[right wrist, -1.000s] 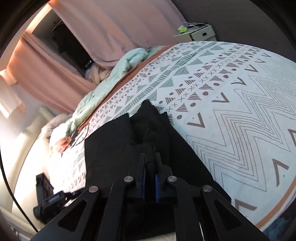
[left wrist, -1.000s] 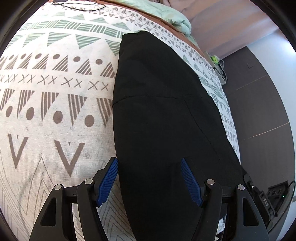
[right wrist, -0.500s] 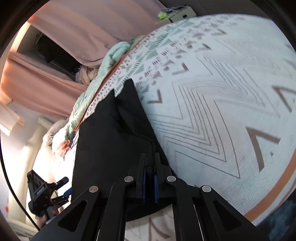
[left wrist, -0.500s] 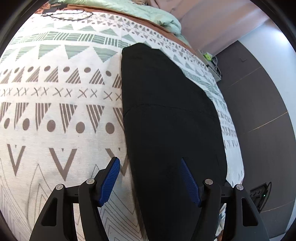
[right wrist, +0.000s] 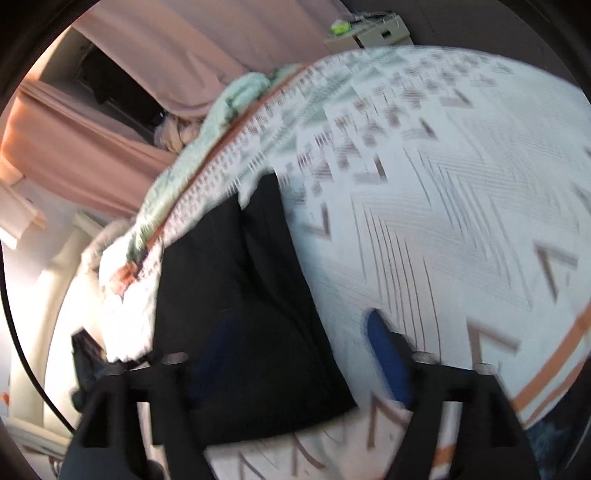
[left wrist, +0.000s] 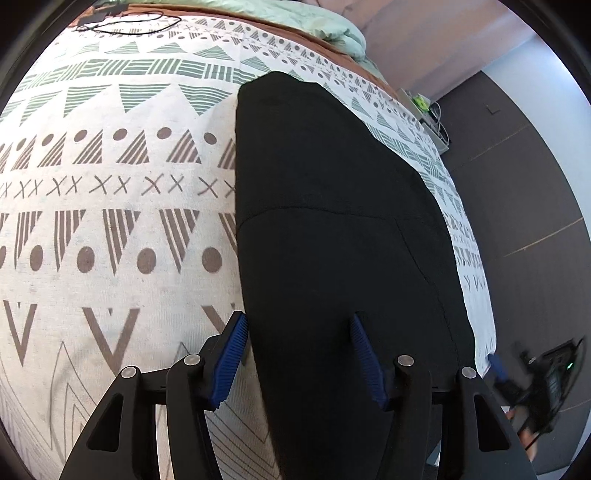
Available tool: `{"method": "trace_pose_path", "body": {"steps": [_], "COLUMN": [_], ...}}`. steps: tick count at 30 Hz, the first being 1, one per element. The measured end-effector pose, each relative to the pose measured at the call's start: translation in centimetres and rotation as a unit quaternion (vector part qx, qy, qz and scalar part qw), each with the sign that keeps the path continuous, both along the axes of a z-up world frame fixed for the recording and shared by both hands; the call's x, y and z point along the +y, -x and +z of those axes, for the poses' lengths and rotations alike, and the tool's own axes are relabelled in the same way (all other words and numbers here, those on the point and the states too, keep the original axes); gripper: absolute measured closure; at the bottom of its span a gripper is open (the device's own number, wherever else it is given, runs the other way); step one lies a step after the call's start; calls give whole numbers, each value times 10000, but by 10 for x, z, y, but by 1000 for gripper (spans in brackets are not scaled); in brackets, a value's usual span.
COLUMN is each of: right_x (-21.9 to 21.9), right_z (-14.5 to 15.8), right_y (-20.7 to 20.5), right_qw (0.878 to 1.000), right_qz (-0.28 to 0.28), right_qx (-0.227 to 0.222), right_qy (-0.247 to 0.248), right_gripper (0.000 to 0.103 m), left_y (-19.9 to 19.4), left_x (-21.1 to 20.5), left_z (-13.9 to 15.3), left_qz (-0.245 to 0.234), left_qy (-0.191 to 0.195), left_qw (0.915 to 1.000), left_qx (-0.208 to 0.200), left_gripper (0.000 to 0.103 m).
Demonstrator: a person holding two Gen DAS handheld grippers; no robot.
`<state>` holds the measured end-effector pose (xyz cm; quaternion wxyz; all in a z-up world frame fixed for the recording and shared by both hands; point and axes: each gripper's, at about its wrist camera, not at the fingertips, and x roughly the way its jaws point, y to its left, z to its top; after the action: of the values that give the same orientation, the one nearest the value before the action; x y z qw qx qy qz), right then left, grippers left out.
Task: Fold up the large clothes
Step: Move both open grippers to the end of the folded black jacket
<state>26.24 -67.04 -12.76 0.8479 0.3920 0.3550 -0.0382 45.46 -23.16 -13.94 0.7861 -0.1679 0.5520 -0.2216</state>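
A large black garment (left wrist: 332, 236) lies folded lengthwise on the patterned bedspread (left wrist: 110, 221). A fold edge crosses its middle. My left gripper (left wrist: 297, 354) is open and empty, low over the garment's near left edge; the left finger is over the bedspread and the right finger over the cloth. In the blurred right wrist view the same garment (right wrist: 236, 295) lies flat on the bed. My right gripper (right wrist: 295, 354) is open over its near corner, holding nothing.
A mint duvet (left wrist: 325, 26) is bunched at the head of the bed. A black cable (left wrist: 125, 26) lies at the far left of the bed. A bedside unit (left wrist: 428, 110) stands by the dark floor on the right. Pink curtains (right wrist: 184, 55) hang behind the bed.
My right gripper has opened and let go of the black garment, which now lies flat. My left gripper stayed open and shifted slightly over the garment's edge.
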Motion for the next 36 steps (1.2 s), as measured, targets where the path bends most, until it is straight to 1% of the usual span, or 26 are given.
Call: {"method": "trace_pose_path", "body": {"steps": [2, 5, 7, 9, 11, 13, 16, 18, 19, 20, 22, 23, 26, 29, 30, 31, 32, 34, 36], "right_x": [-7, -13, -12, -11, -8, -5, -6, -10, -14, -17, -21, -22, -23, -23, -24, -24, -25, -22, -17], "right_z": [15, 31, 33, 30, 23, 13, -3, -18, -30, -40, -54, -57, -65, -76, -79, -80, -81, -86, -90], "right_y": [-16, -53, -81, -103, -126, -142, -161, -170, -173, -176, -182, -183, -188, -196, -198, -200, -200, -206, -213], "right_qw": [9999, 9988, 9964, 9943, 9914, 9880, 9861, 9838, 9809, 9785, 9772, 9766, 9687, 9624, 9599, 9573, 9547, 9448, 9404], "right_qz": [64, 423, 781, 1012, 1248, 1453, 1546, 1618, 1674, 1702, 1706, 1740, 2058, 2245, 2292, 2354, 2413, 2583, 2681], "right_qx": [-134, -170, -108, 77, 231, 276, 398, 424, 372, 409, 687, 714, 550, 551, 503, 440, 386, 266, 253], "right_qy": [-13, -174, -298, -331, -326, -435, -454, -642, -917, -1090, -1060, -1044, -1274, -1427, -1533, -1616, -1700, -1997, -2077], "right_gripper": [17, 16, 14, 14, 14, 14, 14, 14, 14, 14, 14, 14, 14, 14, 14, 14, 14, 14, 14], "left_y": [-2, -6, -8, -9, -13, -15, -21, -24, -25, -27, -33, -37, -47, -59, -62, -65, -65, -67, -67], "left_x": [4, 12, 17, 20, 22, 22, 24, 24, 23, 22, 21, 20, 16, 10, 8, 6, 3, -1, -6], "left_z": [1, 3, 6, 7, 8, 9, 9, 6, 4, 2, 0, 0, -3, -7, -7, -7, -7, -9, -9], "left_qz": [96, 269, 402, 468, 515, 568, 667, 716, 747, 766, 812, 817, 843, 774, 753, 718, 675, 620, 572], "left_qy": [39, 105, 78, 57, 66, 36, 31, -1, -55, -71, 17, 65, 48, 23, 10, 14, 50, 49, -52], "left_qw": [9999, 9996, 9990, 9987, 9984, 9980, 9972, 9968, 9966, 9965, 9963, 9963, 9962, 9970, 9971, 9974, 9977, 9981, 9983], "left_qx": [2, -46, -152, -201, -230, -274, -324, -342, -344, -338, -290, -271, -206, -95, -92, -95, -85, -44, -96], "left_gripper": [44, 44, 44, 44, 44, 44, 44, 44, 44, 44, 44, 44, 44, 44, 46, 50, 52, 53, 53]}}
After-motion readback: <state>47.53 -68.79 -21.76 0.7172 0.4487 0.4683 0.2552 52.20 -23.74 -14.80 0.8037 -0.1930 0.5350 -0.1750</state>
